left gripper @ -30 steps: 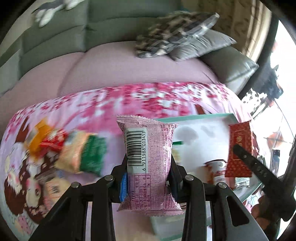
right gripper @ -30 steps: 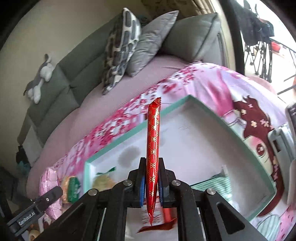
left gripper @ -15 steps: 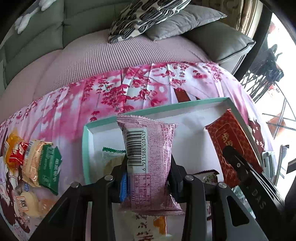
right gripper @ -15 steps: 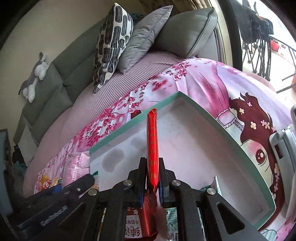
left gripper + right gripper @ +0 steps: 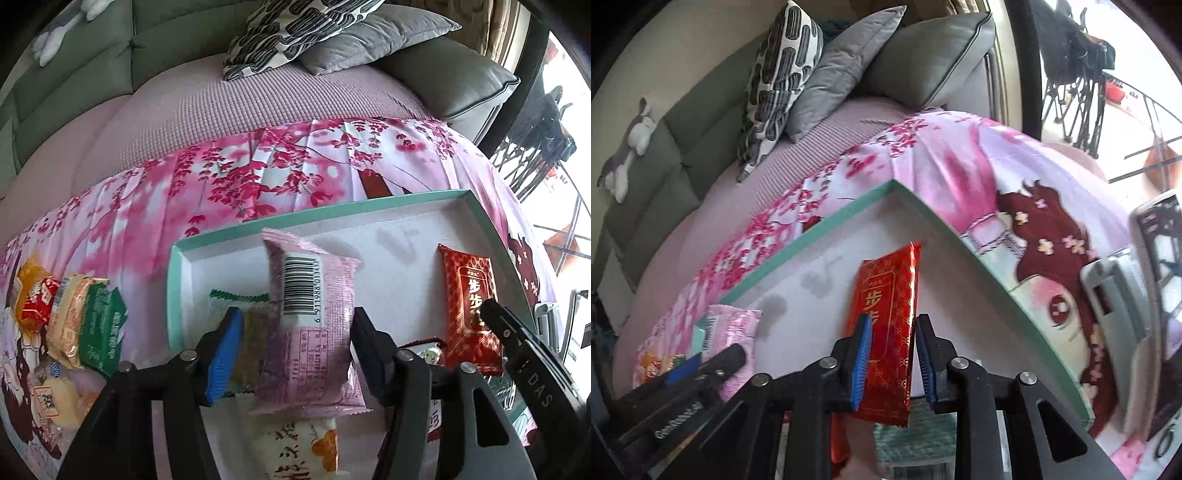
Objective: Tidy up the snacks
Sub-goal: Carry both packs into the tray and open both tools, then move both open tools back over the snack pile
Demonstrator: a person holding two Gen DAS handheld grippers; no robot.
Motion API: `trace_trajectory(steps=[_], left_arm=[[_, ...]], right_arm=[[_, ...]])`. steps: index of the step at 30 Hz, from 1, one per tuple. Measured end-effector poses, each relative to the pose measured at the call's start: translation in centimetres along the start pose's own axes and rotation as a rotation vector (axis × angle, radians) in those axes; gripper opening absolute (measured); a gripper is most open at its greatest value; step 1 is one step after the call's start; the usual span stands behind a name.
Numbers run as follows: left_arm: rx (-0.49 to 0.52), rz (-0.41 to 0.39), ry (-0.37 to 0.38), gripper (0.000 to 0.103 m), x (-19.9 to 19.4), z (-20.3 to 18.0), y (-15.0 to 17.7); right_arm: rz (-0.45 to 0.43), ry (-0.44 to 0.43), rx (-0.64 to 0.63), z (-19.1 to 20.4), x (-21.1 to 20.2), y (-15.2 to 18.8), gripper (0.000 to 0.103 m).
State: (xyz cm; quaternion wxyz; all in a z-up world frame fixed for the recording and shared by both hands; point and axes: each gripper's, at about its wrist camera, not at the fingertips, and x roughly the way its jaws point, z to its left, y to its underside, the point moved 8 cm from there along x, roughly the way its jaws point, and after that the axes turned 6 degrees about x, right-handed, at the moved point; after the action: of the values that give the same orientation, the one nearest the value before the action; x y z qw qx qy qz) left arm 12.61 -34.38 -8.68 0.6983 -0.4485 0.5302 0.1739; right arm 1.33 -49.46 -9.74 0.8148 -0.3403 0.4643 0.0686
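The pink snack packet and red snack packet are being released into the teal box. Both the left claw and right claw have just been opening, apparently clear of the wrappers. Next: withdraw and fetch the loose snacks from the bedspread.

Pink pkt, red-gold pkt, teal-rimmed tray

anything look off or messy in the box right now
Somewhat. The pink packet lies tilted across other snacks in the box rather than flat, and the red packet leans on edge. A few snacks sit outside on the cloth.
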Motion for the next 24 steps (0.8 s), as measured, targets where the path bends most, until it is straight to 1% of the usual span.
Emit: trace_trajectory(steps=[1,3,4,5,6,8,10,11,12,13,14,16,18,20,24], left_arm=[[-0.004,-0.001,-0.004,0.065,-0.2,0.2,0.1],[-0.021,-0.004,-0.010,0.067,-0.8,0.8,0.4],[-0.028,-0.005,-0.017,0.071,-1.0,1.1,0.5],[-0.036,-0.005,-0.028,0.075,-1.2,1.5,0.7],[-0.049,-0.007,-0.044,0.078,-1.5,2.1,1.0],[-0.066,-0.011,-0.060,0.079,-2.0,3.0,1.5],[-0.093,-0.014,-0.077,0.079,-2.4,4.0,2.1],[-0.106,-0.018,-0.082,0.079,-2.6,4.5,2.4],[-0.118,-0.022,-0.082,0.082,-2.8,4.9,2.6],[-0.127,-0.024,-0.081,0.088,-2.9,5.2,2.8],[-0.140,-0.028,-0.079,0.091,-3.0,5.6,2.9],[-0.164,-0.037,-0.082,0.093,-3.1,6.2,3.1],[-0.187,-0.041,-0.095,0.093,-3.1,6.8,3.2],[-0.202,-0.038,-0.105,0.093,-2.7,7.2,3.3],[-0.232,-0.035,-0.118,0.095,-2.2,7.6,3.5]], right_arm=[[0.000,0.002,-0.002,-0.1,-0.1,0.0,0.033],[0.003,0.002,-0.012,0.0,-0.5,0.1,0.042],[0.004,0.002,-0.024,0.2,-0.7,0.2,0.046],[0.004,0.003,-0.032,0.3,-0.8,0.3,0.054],[0.003,0.004,-0.048,0.6,-1.1,0.5,0.058],[0.011,0.000,-0.072,1.2,-1.4,0.9,0.060],[0.018,0.002,-0.093,1.7,-1.5,1.3,0.067],[0.023,0.006,-0.103,1.9,-1.5,1.5,0.071],[0.027,0.009,-0.110,2.0,-1.4,1.7,0.075],[0.033,0.011,-0.119,2.2,-1.4,2.0,0.076],[0.036,0.011,-0.123,2.2,-1.3,2.2,0.077],[0.044,0.020,-0.129,2.4,-1.2,2.5,0.084],[0.042,0.019,-0.128,2.4,-1.1,2.5,0.097],[0.040,0.019,-0.126,2.5,-1.2,2.5,0.102],[0.035,0.035,-0.113,2.1,-1.1,2.4,0.103]])
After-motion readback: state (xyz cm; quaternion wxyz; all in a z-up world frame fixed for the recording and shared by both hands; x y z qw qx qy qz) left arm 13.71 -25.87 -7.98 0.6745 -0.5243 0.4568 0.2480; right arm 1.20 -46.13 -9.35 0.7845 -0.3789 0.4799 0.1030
